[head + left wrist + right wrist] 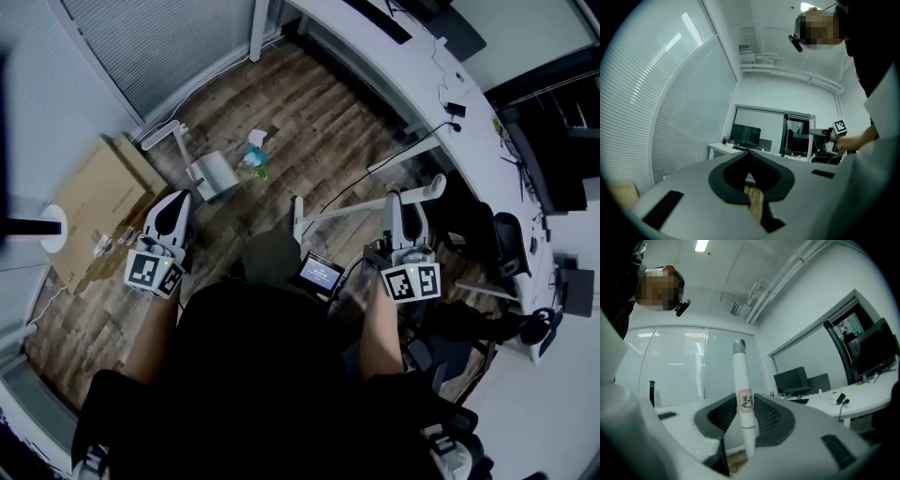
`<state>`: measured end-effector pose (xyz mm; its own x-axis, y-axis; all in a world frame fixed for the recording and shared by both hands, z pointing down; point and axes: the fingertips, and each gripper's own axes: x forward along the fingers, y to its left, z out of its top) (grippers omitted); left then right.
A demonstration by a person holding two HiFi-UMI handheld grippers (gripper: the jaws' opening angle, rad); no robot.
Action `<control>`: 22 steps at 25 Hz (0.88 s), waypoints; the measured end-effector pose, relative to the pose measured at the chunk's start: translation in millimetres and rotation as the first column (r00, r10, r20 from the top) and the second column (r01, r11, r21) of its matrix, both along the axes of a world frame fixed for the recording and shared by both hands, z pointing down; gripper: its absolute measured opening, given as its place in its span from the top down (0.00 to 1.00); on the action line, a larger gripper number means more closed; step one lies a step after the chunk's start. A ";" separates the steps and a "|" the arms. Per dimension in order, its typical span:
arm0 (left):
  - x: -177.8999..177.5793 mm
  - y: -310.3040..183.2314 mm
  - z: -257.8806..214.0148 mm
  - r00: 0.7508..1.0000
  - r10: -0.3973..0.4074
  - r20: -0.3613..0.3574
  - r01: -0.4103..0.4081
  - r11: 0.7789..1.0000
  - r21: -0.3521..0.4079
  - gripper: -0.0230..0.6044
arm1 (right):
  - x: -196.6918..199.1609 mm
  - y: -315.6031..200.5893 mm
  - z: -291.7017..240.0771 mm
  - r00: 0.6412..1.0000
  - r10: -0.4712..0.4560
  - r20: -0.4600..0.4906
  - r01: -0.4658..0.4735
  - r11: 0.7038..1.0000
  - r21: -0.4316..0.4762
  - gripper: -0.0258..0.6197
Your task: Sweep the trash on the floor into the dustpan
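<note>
**Trash sitting at 11 o'clock from the broom head, dustpan just beside it**

**Head view.** The trash (255,155) is lying on the wood floor (328,112) as one small cluster. It is a white crumpled piece with bluish and green bits, at least three pieces; the exact count is unclear. One dustpan (212,176) is standing just beside the cluster, at its 8 o'clock, with its handle running off toward 10 o'clock. One broom (356,208) is running roughly 9-to-3 across the picture, with what looks like its head at the 9 o'clock end. The trash is sitting at 11 o'clock from that head. The right tool (401,204) is gripping the handle near the 3 o'clock end. The left tool (174,204) is hanging with the dustpan at its 1 o'clock, so it is the nearer of the two tools to the dustpan. My reading is that the head needs carrying past the trash, then drawing back toward the pan.

**Left gripper view.** The left tool (749,157) is showing its jaws closed together with nothing between them, only floor beyond.

**Right gripper view.** The right tool (746,411) is clamping the white broom handle (740,371), which is rising past a small label to a grey cap.
</note>
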<state>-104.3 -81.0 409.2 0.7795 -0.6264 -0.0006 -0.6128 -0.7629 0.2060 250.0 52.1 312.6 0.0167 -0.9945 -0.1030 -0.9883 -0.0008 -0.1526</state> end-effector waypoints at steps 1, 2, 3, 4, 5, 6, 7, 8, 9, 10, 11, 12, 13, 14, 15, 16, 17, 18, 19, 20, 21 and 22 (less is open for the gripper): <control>-0.1 -7.2 1.3 1.000 -0.011 0.006 0.011 1.000 -0.003 0.97 | 8.1 -11.1 -2.0 1.000 0.003 -0.001 -0.003 1.000 0.009 0.78; 0.6 -15.0 2.8 1.000 -0.020 0.013 0.021 1.000 -0.004 0.97 | 16.7 -23.3 -3.4 1.000 0.005 0.000 -0.005 1.000 0.018 0.78; 2.3 -23.3 3.9 0.999 -0.030 0.018 0.030 1.000 -0.006 0.97 | 25.5 -36.4 -4.2 1.000 0.006 0.001 -0.006 1.000 0.026 0.78; 5.1 -31.9 4.7 0.999 -0.041 0.023 0.041 0.999 -0.008 0.97 | 34.2 -50.2 -4.4 1.000 0.003 0.000 -0.003 0.999 0.033 0.78; 8.8 -40.8 5.2 0.998 -0.052 0.028 0.052 0.999 -0.009 0.97 | 42.4 -64.6 -4.1 1.000 -0.005 -0.003 0.005 0.999 0.040 0.78; 12.9 -50.2 5.8 0.997 -0.064 0.035 0.065 0.998 -0.007 0.97 | 50.0 -79.7 -2.8 1.000 -0.017 -0.007 0.018 0.999 0.047 0.78; 17.0 -60.2 6.9 0.996 -0.078 0.044 0.078 0.997 -0.004 0.97 | 56.9 -95.5 -0.4 0.999 -0.034 -0.011 0.035 0.998 0.051 0.78; 21.0 -70.6 8.6 0.994 -0.093 0.053 0.093 0.996 -0.002 0.97 | 63.3 -111.5 3.4 0.998 -0.054 -0.013 0.055 0.997 0.051 0.78; 25.0 -81.3 10.6 0.992 -0.108 0.063 0.108 0.994 -0.001 0.97 | 69.6 -127.9 8.0 0.997 -0.076 -0.013 0.076 0.996 0.047 0.78; 28.6 -92.4 12.8 0.990 -0.123 0.073 0.123 0.992 -0.002 0.97 | 75.6 -145.1 13.0 0.995 -0.098 -0.012 0.099 0.994 0.041 0.78; 31.6 -103.6 14.9 0.987 -0.139 0.084 0.140 0.990 -0.005 0.97 | 81.1 -163.3 17.8 0.992 -0.122 -0.009 0.122 0.992 0.032 0.78; 33.9 -114.3 16.7 0.983 -0.157 0.097 0.159 0.987 -0.009 0.97 | 86.2 -182.1 22.1 0.989 -0.149 -0.005 0.149 0.989 0.023 0.78; 35.6 -123.7 18.0 0.978 -0.179 0.111 0.182 0.983 -0.015 0.97 | 91.1 -200.4 26.2 0.984 -0.178 0.003 0.178 0.984 0.012 0.78; 37.1 -131.7 18.7 0.971 -0.202 0.126 0.207 0.978 -0.021 0.97 | 96.2 -217.1 30.4 0.978 -0.207 0.014 0.207 0.978 0.001 0.78; 38.9 -138.8 18.7 0.964 -0.227 0.139 0.233 0.972 -0.027 0.96 | 101.6 -232.1 34.7 0.972 -0.235 0.027 0.235 0.972 -0.011 0.78; 41.2 -145.5 18.1 0.956 -0.252 0.151 0.259 0.965 -0.031 0.96 | 107.5 -246.3 39.1 0.964 -0.262 0.039 0.263 0.964 -0.024 0.78; 43.9 -152.6 17.4 0.948 -0.275 0.162 0.284 0.958 -0.033 0.95 | 113.7 -260.8 43.1 0.956 -0.288 0.049 0.290 0.956 -0.036 0.78; 46.3 -159.7 17.2 0.939 -0.297 0.173 0.307 0.951 -0.032 0.94 | 119.6 -275.9 46.6 0.948 -0.314 0.058 0.316 0.947 -0.046 0.78; 47.8 -166.6 17.7 0.930 -0.316 0.187 0.327 0.945 -0.028 0.93 | 124.6 -291.3 49.6 0.939 -0.338 0.063 0.341 0.938 -0.054 0.78; 48.5 -173.0 18.3 0.922 -0.332 0.201 0.344 0.939 -0.024 0.92 | 128.4 -306.4 52.3 0.930 -0.360 0.065 0.364 0.929 -0.061 0.78; 48.7 -179.2 18.4 0.913 -0.345 0.216 0.358 0.933 -0.022 0.91 | 131.1 -321.3 54.5 0.921 -0.383 0.067 0.387 0.920 -0.065 0.78; 48.4 -185.1 19.0 0.905 -0.354 0.236 0.369 0.929 -0.020 0.89 | 132.9 -335.7 56.5 0.911 -0.407 0.069 0.411 0.909 -0.067 0.78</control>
